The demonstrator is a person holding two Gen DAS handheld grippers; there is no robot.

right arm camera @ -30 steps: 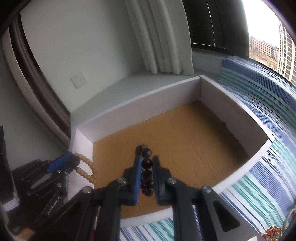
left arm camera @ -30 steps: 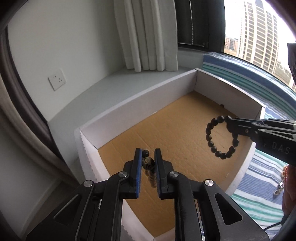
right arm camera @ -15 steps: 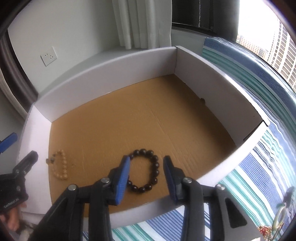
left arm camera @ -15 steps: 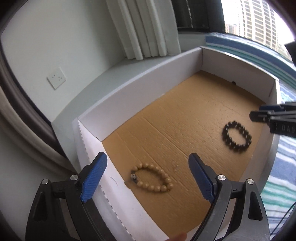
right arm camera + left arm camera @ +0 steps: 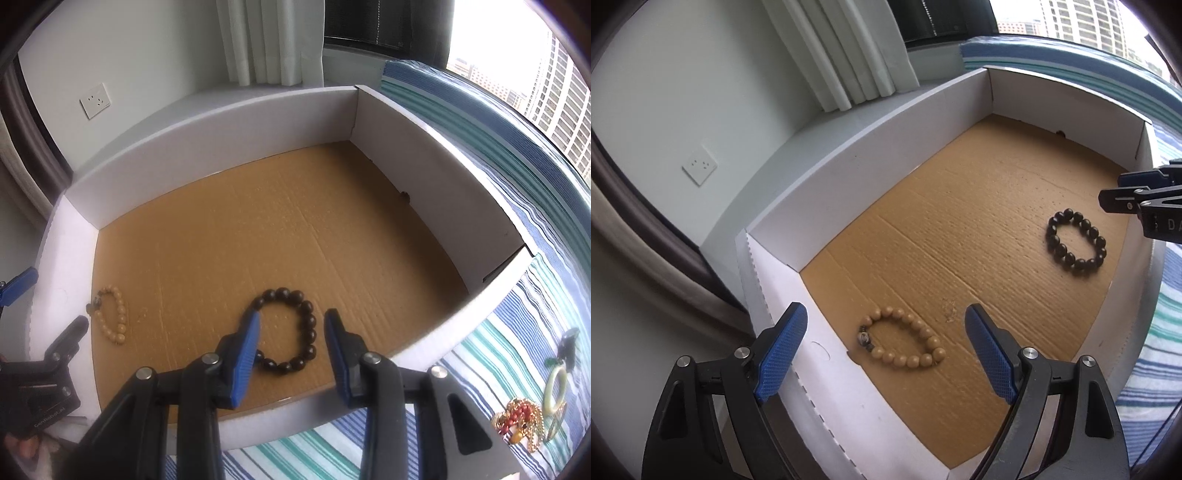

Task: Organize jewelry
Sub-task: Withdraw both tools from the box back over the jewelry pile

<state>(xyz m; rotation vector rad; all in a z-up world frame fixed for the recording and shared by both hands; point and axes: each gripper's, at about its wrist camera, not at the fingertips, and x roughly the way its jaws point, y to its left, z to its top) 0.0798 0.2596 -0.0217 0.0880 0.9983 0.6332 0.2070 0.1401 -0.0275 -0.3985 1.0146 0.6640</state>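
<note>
A shallow white box (image 5: 871,147) with a brown cardboard floor holds two bracelets. A tan wooden bead bracelet (image 5: 905,341) lies flat near the box's left corner, just beyond my open, empty left gripper (image 5: 886,354). It also shows in the right wrist view (image 5: 112,314). A black bead bracelet (image 5: 291,328) lies flat near the front wall, between the fingers of my open right gripper (image 5: 291,347), which holds nothing. The black bracelet also shows in the left wrist view (image 5: 1075,242), beside the right gripper's tips (image 5: 1130,195).
More jewelry lies on the striped blue-green cloth (image 5: 509,332) to the right of the box: a red and gold piece (image 5: 521,424) and a pale green bangle (image 5: 556,387). White curtains (image 5: 266,40) and a wall socket (image 5: 95,100) are behind the box.
Both grippers opened and let their bracelets drop onto the box floor. Both have since drawn back a little, and the left has opened wide.
</note>
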